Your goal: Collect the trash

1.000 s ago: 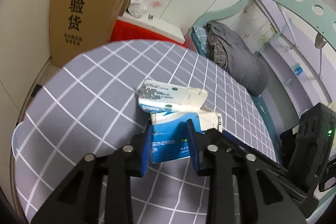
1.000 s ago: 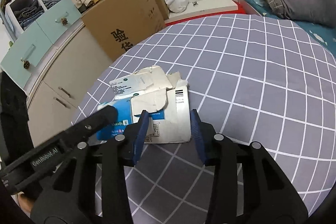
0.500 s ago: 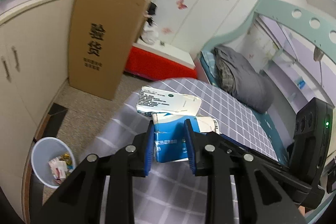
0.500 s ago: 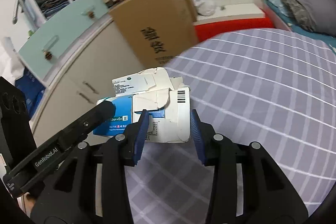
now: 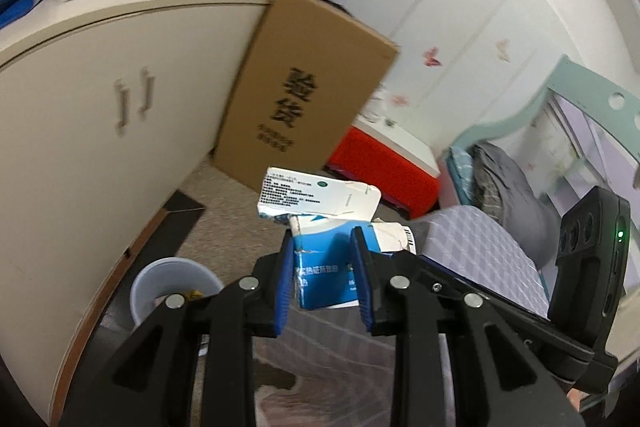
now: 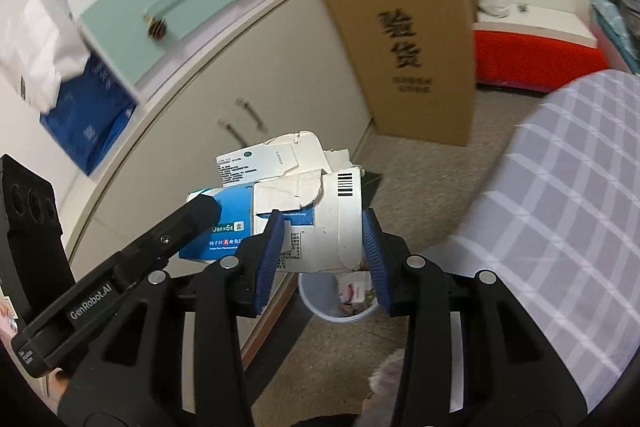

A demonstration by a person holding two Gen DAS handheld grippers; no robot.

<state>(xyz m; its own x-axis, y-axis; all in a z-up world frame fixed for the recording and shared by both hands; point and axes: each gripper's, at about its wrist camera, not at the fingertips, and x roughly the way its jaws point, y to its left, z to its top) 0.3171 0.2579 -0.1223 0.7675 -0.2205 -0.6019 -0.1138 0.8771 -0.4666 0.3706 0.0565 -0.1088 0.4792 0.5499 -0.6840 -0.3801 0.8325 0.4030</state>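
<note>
Both grippers clamp one torn blue-and-white carton (image 5: 320,267), held in the air off the bed. Left gripper (image 5: 323,281) pads pinch the blue end; right gripper (image 6: 320,259) pads press the white barcode end. A loose white printed flap sits on top of the carton, past the fingertips.

Beyond the tools, biggest first: cream cabinet (image 5: 80,131) with two handles, off to the left of both; grid-pattern grey bedspread (image 6: 560,207) to the right; tall brown cardboard box (image 6: 404,39) with black characters straight ahead, leaning on the cabinet; red bench (image 5: 384,171) past it. Small pale trash bin (image 6: 340,307) on the floor just below the right gripper's fingertips, scraps inside; from the left wrist it's down-left of the pads.
</note>
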